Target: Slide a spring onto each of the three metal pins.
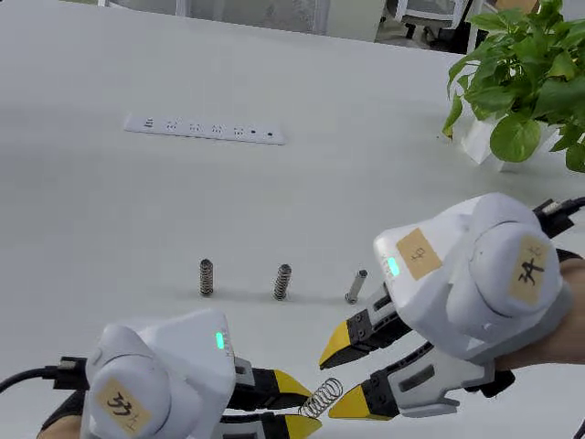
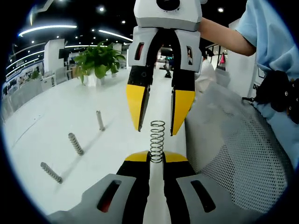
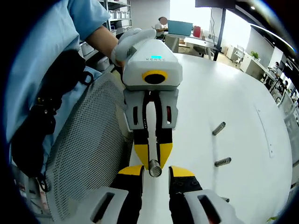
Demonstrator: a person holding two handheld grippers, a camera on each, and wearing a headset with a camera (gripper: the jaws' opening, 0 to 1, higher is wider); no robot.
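We had the left gripper (image 1: 309,408) clamped on a spring (image 1: 322,397); the right gripper (image 1: 336,380) stood with jaws apart astride its free end, one bare pin (image 1: 356,286) beyond.

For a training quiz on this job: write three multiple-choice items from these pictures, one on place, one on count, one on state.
1. In the head view the bare pin stands at: A the row's left end; B its middle; C its right end.
2. How many pins wear a spring? A none; B two; C three.
3. The left tool is: A open; B shut on a loose spring; C shut on a pin.
Answers: C, the two sprung pins stand to its left; B, two show coils; B, its tips pinch the spring.
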